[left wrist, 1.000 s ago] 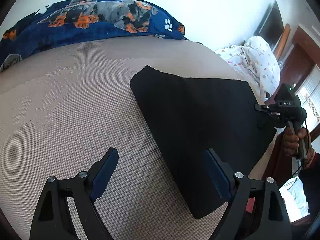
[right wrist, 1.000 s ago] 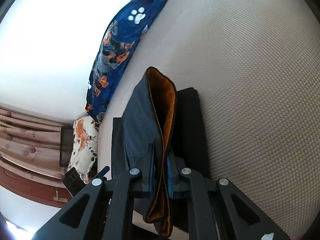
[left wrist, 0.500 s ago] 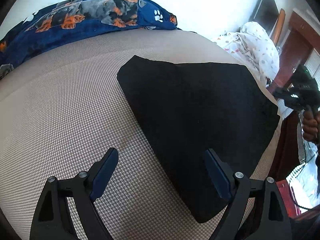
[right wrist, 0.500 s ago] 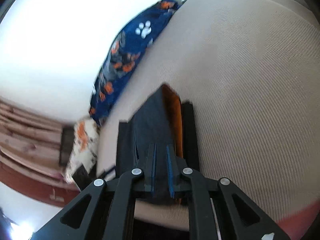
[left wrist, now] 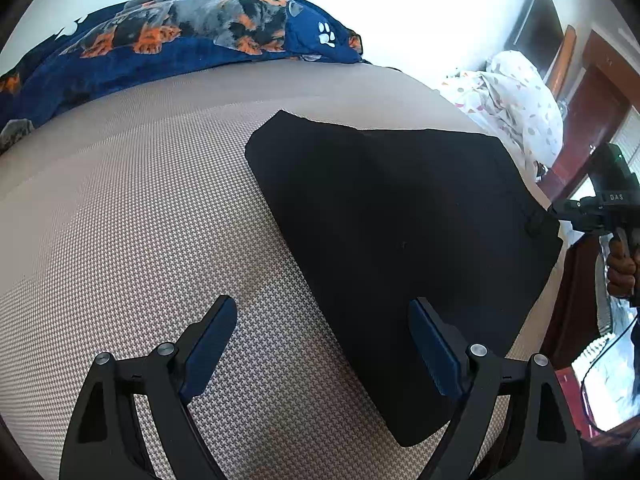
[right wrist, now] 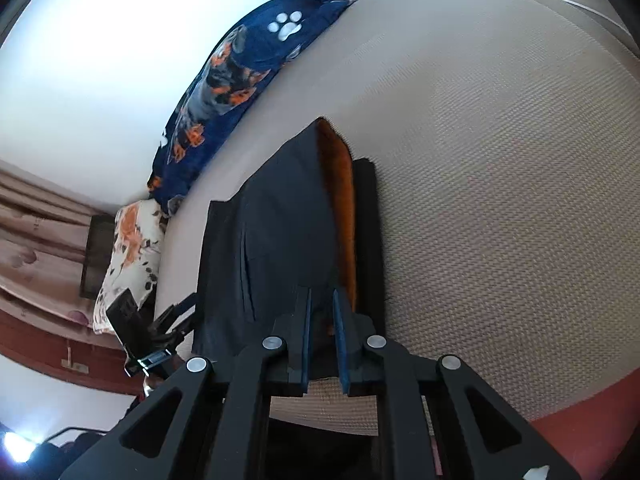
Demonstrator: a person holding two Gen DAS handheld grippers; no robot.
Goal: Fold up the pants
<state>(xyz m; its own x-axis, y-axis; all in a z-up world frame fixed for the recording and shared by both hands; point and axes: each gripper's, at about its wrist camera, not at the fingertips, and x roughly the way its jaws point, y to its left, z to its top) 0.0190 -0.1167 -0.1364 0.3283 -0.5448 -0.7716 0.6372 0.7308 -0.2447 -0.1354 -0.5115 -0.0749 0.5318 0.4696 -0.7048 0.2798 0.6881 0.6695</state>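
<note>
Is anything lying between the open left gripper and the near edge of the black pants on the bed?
Nothing visible does. Only bare beige bed cover lies under the left gripper, whose open jaws already straddle the near edge of the pants. The blue dog-print blanket lies well beyond.

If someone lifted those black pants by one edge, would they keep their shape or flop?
Probably flop: the black pants lie flat in soft layers on the bed, and their raised edge sags, showing orange lining. They look light; the right gripper lifts them by a narrow pinch.
</note>
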